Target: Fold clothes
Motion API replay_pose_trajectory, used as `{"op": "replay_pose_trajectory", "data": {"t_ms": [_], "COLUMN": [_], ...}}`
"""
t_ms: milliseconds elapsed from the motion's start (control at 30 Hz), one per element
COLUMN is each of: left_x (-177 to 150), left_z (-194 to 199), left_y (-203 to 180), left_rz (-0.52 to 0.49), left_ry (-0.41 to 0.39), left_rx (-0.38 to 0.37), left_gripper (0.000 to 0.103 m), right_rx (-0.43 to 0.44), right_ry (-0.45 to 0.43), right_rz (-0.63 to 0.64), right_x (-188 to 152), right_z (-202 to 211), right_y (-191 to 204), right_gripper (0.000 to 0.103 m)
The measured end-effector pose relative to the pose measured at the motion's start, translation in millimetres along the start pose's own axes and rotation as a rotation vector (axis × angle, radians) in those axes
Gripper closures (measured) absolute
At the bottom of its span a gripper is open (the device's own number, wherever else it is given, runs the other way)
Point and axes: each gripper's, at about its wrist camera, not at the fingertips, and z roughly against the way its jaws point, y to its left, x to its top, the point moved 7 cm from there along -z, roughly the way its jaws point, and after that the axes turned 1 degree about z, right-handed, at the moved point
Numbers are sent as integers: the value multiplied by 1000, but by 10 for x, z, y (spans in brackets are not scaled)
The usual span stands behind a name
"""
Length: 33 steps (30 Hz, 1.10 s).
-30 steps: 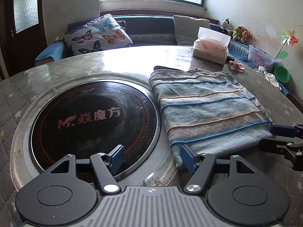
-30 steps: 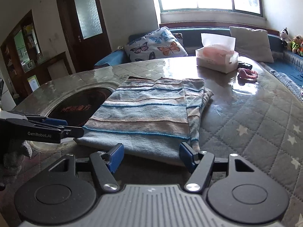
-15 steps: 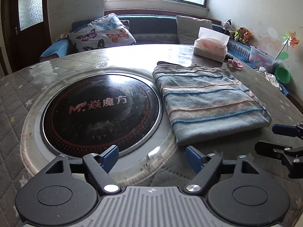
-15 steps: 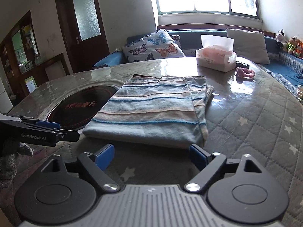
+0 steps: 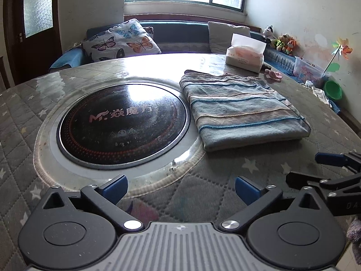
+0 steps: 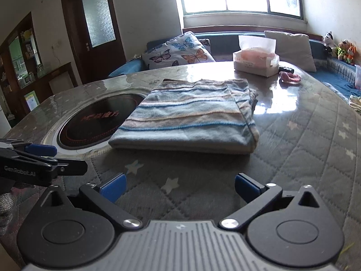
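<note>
While both tongs stand clear of the cloth, the main hazard reads as disturbance of a fold that looks finished: the striped garment [image 5: 243, 110] lies as a flat rectangular stack on the quilted table cover [image 5: 203, 198], and any forward sweep of a fingertip under its near edge could lift or skew the top layer. A second hazard, by judgement, is slip; the stack's left edge overlaps the glossy ring around the round cooktop [image 5: 121, 122], so a sideways nudge could slide it onto the black glass. On the stack's right side, seen from the right wrist, the layered edges look loose and could splay if caught. Left gripper [image 5: 180, 188]: jaws opening, near full spread, nothing between the blue pads, only table cover below. Right gripper [image 6: 179, 186]: jaws likewise opening, nothing between them. In the left wrist view the garment sits right of centre, above the gripper and apart from it, with the right gripper's fingers at the lower right edge. In the right wrist view it sits at centre frame, directly above the gripper, a strip of bare cover between. Tissue box [image 6: 256, 62] stands beyond, upper right of centre, not touching.
</note>
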Motion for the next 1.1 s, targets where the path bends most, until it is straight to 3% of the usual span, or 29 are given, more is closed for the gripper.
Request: {"op": "replay_pose_trajectory", "data": {"t_ms": [1100], "left_x": [-383], "left_z": [218], "left_y": [-43], "left_rz": [28], "left_ry": [23], "left_rx": [11], "left_gripper": [0], "right_rx": [-99], "right_ry": [-23], "right_rz": [-13], "right_x": [-246], "right_z": [232], "right_y": [182], "right_gripper": [0]}}
